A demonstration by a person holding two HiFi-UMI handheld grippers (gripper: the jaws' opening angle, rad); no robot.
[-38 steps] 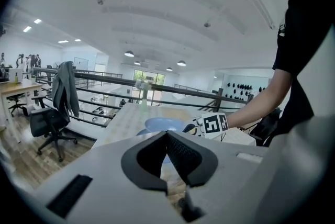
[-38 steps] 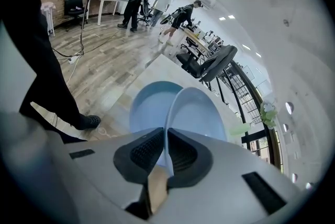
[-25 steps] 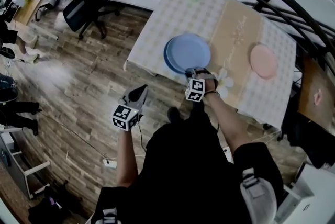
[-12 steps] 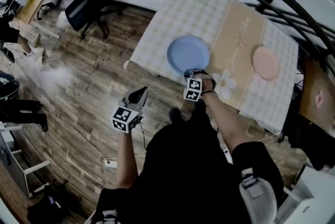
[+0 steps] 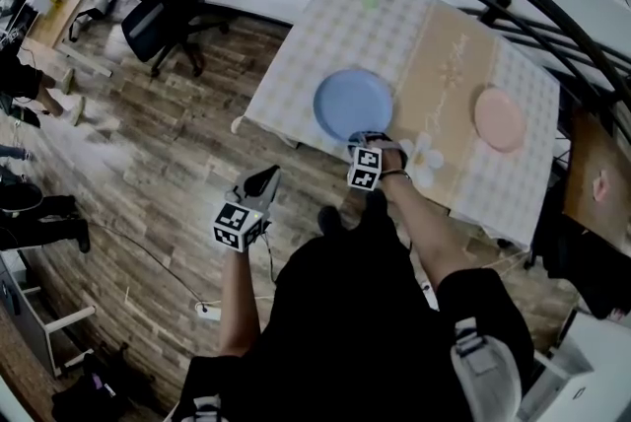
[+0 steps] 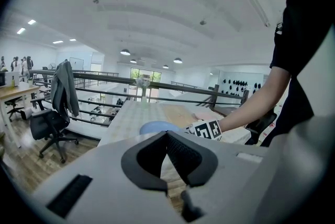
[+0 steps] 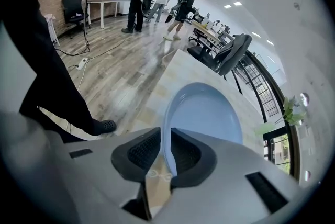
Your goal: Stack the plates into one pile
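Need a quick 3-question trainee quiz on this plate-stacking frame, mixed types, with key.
1. True or false: the pink plate lies on the blue plate.
2. What is between the right gripper jaws? A) a mug B) the blue plate's rim C) nothing
3. Which gripper hangs over the floor, off the table?
Key: 1 false, they lie apart. 2 B; the jaws have just been opening, rim loose between them. 3 the left gripper, shut and empty.
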